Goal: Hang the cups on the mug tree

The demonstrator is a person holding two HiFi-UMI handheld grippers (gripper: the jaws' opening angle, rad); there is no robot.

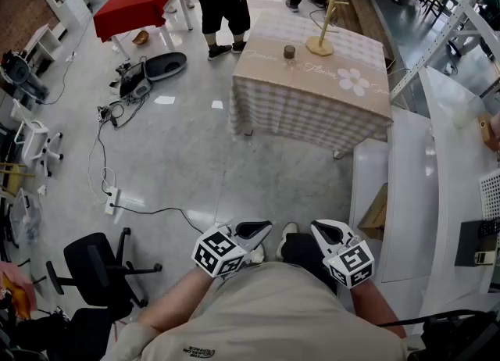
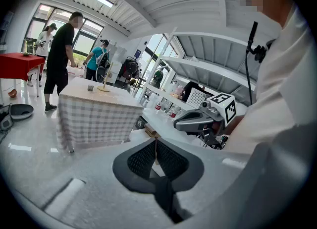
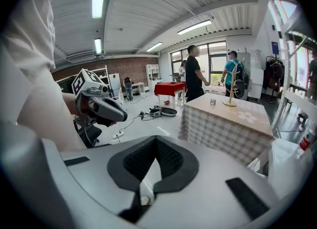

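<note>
Held close against the person's waist, the left gripper [image 1: 254,232] and right gripper [image 1: 322,230] both point forward, fingers clenched on nothing. Well ahead of the fingertips, across the floor, one cup [image 1: 289,51] stands upright on the checked tabletop [image 1: 312,94], roughly midway between the two grippers' lines. The mug tree [image 1: 323,30] rises just right of it, post vertical, more in line with the right fingers.

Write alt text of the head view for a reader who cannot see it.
Two shut, empty grippers, left gripper and right gripper, are held near the person's body. Farther ahead, a table with checked cloth carries a wooden mug tree and one cup.
</note>
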